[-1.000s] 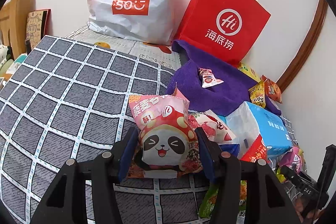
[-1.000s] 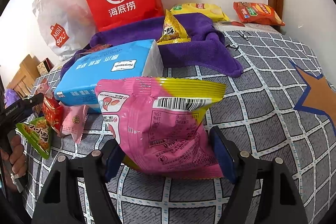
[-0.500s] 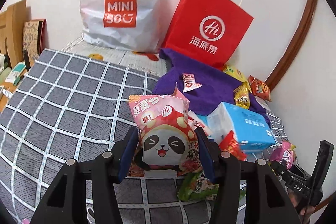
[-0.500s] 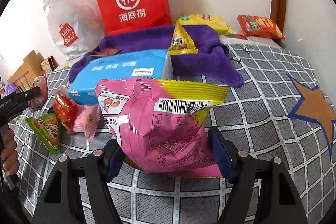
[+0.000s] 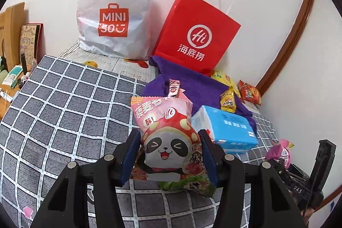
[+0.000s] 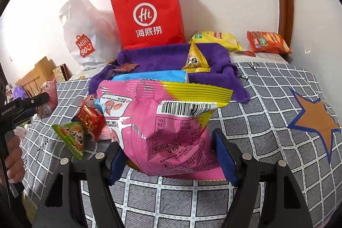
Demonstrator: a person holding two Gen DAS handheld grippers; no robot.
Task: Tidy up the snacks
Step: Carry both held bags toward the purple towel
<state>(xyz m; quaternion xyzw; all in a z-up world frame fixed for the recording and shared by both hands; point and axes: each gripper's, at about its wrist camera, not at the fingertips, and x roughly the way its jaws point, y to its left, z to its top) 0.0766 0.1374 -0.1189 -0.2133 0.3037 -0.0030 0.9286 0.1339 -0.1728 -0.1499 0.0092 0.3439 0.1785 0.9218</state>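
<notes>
Left wrist view: the left gripper (image 5: 168, 153) has its jaws pinching a pink panda snack pack (image 5: 166, 131) by its lower half, clear of the checked bedspread (image 5: 64, 104). A second packet with green at its foot (image 5: 188, 183) hangs behind the panda pack, though whether it is caught in the same pinch cannot be told. Ahead stand a white shopping bag (image 5: 115, 14) and a red paper bag (image 5: 196, 33) against the wall, with a purple towel (image 5: 192, 87) and a blue tissue pack (image 5: 226, 129) between them and the gripper. Carrying well here likely means keeping the pack upright and the squeeze steady, since puffed film can slip.

Right wrist view: the right gripper (image 6: 171, 155) pinches a pink-and-yellow snack bag (image 6: 162, 121) across its lower part, barcode side up, lifted off the bedspread. The person's hand (image 6: 12, 155) on the other gripper's handle shows at the left edge. Loose snacks lie below: a green packet (image 6: 70, 136), a red packet (image 6: 89, 119), and yellow (image 6: 215, 40) and orange (image 6: 267, 42) chip bags near the wall. If the red paper bag is the target, its narrow mouth probably wants one snack lowered in at a time, the jaws parted only once the snack is over the opening.
</notes>
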